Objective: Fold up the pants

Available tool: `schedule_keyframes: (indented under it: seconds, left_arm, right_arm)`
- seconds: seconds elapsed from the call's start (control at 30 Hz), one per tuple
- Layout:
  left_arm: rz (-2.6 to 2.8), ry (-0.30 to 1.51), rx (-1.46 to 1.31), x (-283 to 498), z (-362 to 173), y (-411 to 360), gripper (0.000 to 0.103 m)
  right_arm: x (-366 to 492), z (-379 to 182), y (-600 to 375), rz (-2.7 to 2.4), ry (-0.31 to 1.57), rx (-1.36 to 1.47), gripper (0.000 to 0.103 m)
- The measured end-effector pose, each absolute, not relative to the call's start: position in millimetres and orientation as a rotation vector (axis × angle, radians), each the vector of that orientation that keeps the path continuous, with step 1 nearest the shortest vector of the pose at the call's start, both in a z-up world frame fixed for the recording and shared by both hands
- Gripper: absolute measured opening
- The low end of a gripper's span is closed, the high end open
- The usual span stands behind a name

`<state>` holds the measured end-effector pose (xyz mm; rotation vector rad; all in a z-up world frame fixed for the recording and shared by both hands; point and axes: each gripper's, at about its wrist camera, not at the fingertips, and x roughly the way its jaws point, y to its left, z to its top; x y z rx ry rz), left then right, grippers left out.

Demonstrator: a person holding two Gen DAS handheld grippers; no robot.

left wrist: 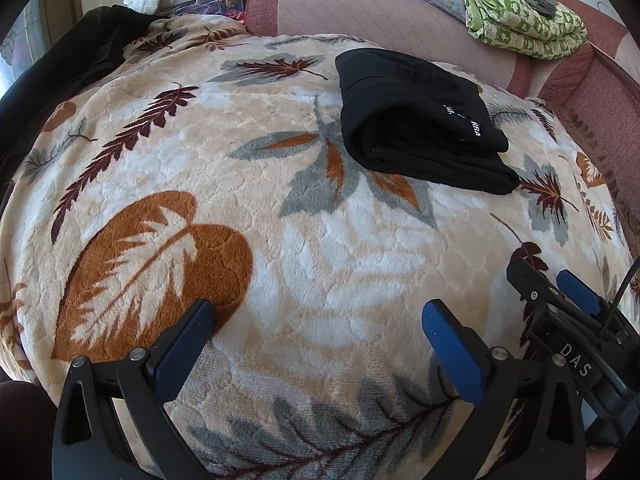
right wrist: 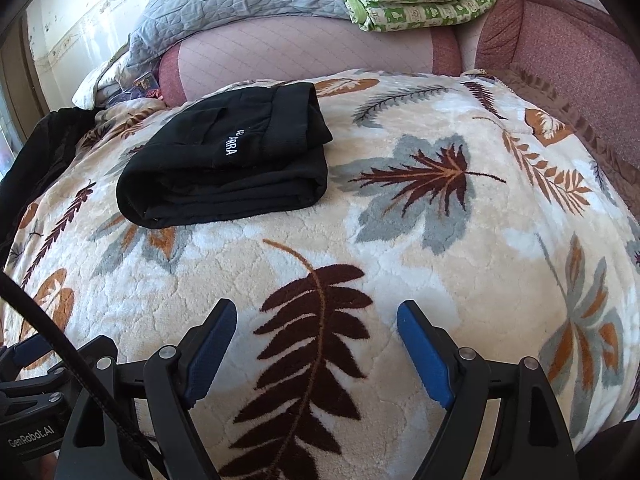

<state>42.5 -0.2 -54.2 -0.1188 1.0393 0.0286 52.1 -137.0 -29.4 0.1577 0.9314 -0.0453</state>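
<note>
Black fabric: the pants (right wrist: 228, 168) lie as a compact folded bundle on the leaf-print blanket (right wrist: 420, 248), toward its far edge near the pink sofa back (right wrist: 304, 48) — white lettering shows on the top layer.
Left gripper (left wrist: 318, 334): blue pads spread wide, nothing between them, hanging over bare blanket near its front edge.
Right gripper (right wrist: 316, 344): jaws likewise released and empty, over the brown fern leaf, well apart from the bundle.
Step in hand: folding looks finished — both tools are clear of the cloth.
Next move: probably only a check or a light press to flatten the top flap; any further fold would need both grippers to reach toward the far edge.
Look of the bundle: thick, soft, several layers stacked, edges roughly aligned, one corner slightly overhanging.
</note>
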Motion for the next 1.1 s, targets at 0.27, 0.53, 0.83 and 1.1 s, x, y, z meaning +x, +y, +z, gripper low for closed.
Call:
schedule_keyframes:
  seconds: [0.27, 0.53, 0.83, 1.1]
  left_arm:
    - [0.031, 1.04, -0.117, 42.3, -54.3, -0.7, 0.103]
    - [0.031, 1.041, -0.113, 42.6, -55.1, -1.2, 0.103]
    - [0.031, 1.04, -0.114, 42.8, -55.7, -1.9, 0.103]
    - [0.03, 1.038, -0.112, 42.7, -55.0, -2.2, 0.103]
  right_arm:
    - [51.8, -29.5, -136.5, -0.046, 0.935, 0.146, 0.087]
    - [53.0, -30.3, -135.7, -0.044, 0.938, 0.129, 0.088]
    - [52.7, -31.0, -132.9, -0.047, 0.94, 0.11, 0.089]
    - [52.9, -31.4, -131.5, -0.045, 0.941, 0.099, 0.089]
